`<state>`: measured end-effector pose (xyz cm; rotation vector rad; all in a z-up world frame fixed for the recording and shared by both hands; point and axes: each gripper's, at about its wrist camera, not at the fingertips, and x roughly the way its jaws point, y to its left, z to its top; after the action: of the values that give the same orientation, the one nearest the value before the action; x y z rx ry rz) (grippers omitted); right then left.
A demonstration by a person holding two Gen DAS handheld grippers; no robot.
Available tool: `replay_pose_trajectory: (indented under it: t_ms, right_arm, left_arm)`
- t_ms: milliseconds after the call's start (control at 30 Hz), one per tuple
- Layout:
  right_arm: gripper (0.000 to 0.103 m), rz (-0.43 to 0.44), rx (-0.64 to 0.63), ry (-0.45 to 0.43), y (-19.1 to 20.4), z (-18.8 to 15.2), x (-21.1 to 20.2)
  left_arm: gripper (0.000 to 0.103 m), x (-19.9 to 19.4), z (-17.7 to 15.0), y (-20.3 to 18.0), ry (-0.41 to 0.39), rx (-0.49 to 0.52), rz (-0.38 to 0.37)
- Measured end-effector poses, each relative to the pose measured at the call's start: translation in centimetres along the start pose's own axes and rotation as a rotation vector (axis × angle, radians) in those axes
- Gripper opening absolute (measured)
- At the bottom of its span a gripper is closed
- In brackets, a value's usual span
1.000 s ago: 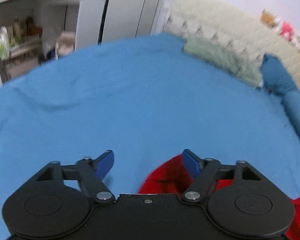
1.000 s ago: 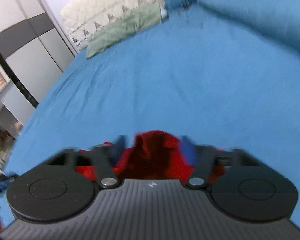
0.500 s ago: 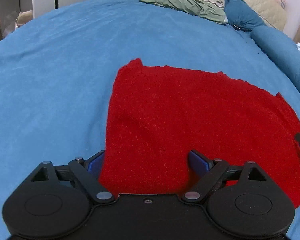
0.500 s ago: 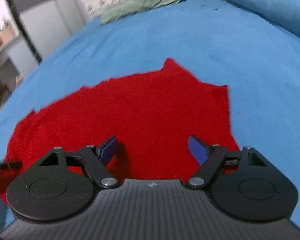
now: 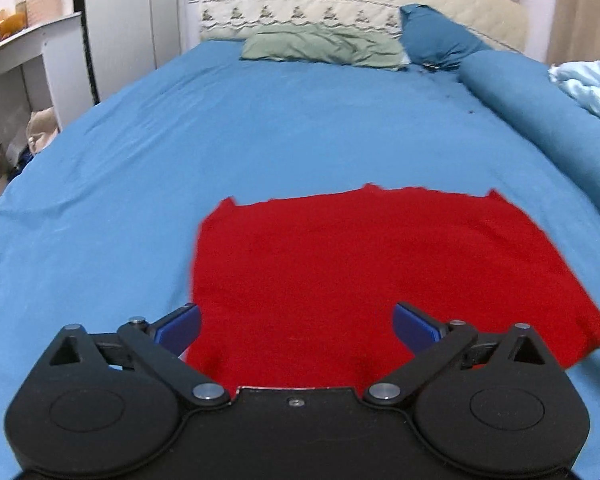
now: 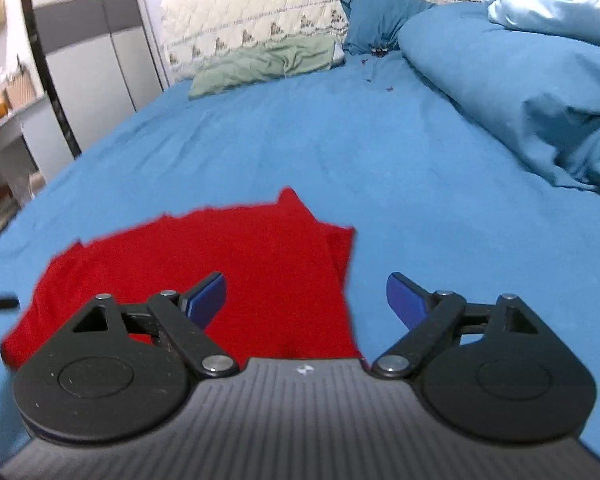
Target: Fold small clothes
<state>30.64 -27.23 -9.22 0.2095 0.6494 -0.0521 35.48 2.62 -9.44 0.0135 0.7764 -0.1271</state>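
Red garment (image 5: 360, 264) lies flat on the bed (image 5: 260, 128); left tool (image 5: 296, 326) and right tool (image 6: 304, 296) both spread, holding nothing. Risk: single-layer pinch bunches the fold.

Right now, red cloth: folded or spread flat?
Mostly spread flat on the bed sheet; the red cloth shows a doubled layer at its right edge.
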Motion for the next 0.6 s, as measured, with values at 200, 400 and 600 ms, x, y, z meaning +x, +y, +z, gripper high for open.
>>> replay_pose_trajectory:
  t_ms: [200, 400, 600]
  right_arm:
    - [0.103, -0.008, 0.087, 0.059, -1.3, -2.8, -0.1]
    - [0.101, -0.021, 0.064, 0.07, -0.8, -4.3, 2.4]
    - [0.094, -0.047, -0.031, 0.109, -0.8, -5.0, 5.7]
  left_arm:
    - [0.103, 1.6, 0.2, -5.2, 0.025, 0.041, -0.084]
    - [0.103, 4.5, 0.6, -9.3, 0.06, 0.05, -0.131]
    - [0.103, 8.2, -0.1, -10.8, 0.139, 0.062, -0.094]
